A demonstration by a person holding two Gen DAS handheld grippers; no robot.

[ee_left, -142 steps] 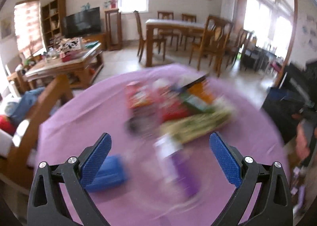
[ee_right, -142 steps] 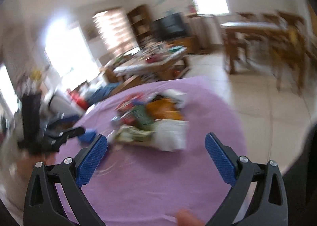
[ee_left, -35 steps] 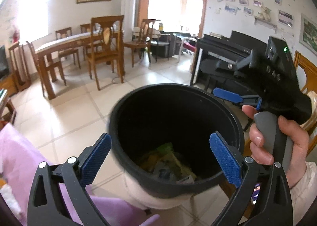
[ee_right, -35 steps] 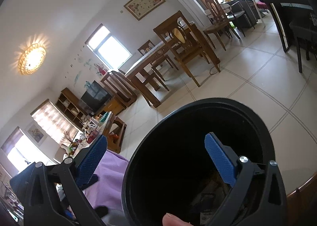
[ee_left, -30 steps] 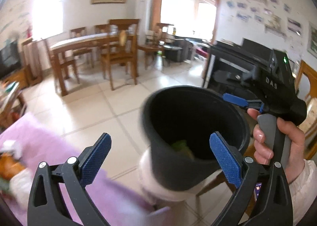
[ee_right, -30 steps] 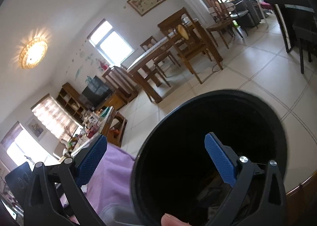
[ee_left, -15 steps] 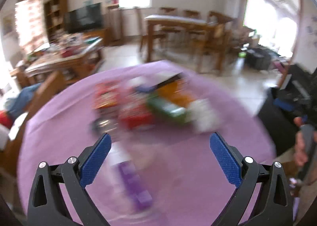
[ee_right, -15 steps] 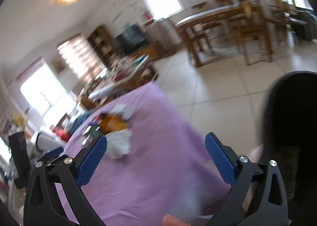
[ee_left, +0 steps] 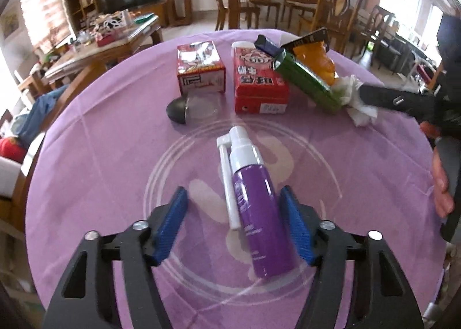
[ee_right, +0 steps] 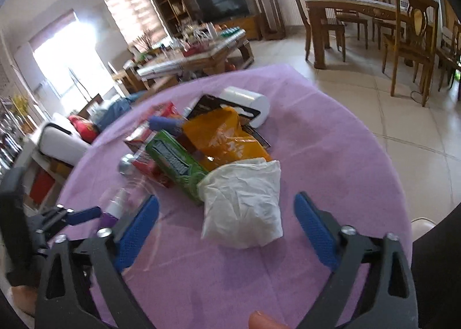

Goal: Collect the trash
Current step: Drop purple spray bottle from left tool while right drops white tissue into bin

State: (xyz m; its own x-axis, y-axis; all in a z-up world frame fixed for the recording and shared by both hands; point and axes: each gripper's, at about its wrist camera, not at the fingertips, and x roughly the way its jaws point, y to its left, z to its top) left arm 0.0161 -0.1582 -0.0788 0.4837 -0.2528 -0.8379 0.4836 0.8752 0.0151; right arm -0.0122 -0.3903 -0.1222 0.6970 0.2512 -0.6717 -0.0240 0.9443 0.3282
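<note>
A purple spray bottle (ee_left: pixel 255 202) with a white nozzle lies on the purple tablecloth (ee_left: pixel 115 156). My left gripper (ee_left: pixel 234 225) is open around it, the right pad close to the bottle, the left pad apart. A crumpled white tissue (ee_right: pixel 245 202) lies between the open jaws of my right gripper (ee_right: pixel 226 231), a little ahead of the fingertips. Behind it lie a green box (ee_right: pixel 175 162), an orange bag (ee_right: pixel 224 139), two red boxes (ee_left: pixel 259 81) and a white roll (ee_right: pixel 245 101).
A clear lidded cup with a dark cap (ee_left: pixel 187 107) lies left of the red boxes. The right gripper's body (ee_left: pixel 403 98) shows at the right table edge. Dining table and chairs (ee_right: pixel 374 20) and a cluttered coffee table (ee_right: pixel 196 58) stand beyond.
Both grippers swung away from the black bin back to the table. The left gripper came down around the purple bottle and narrowed. The right gripper now faces the tissue.
</note>
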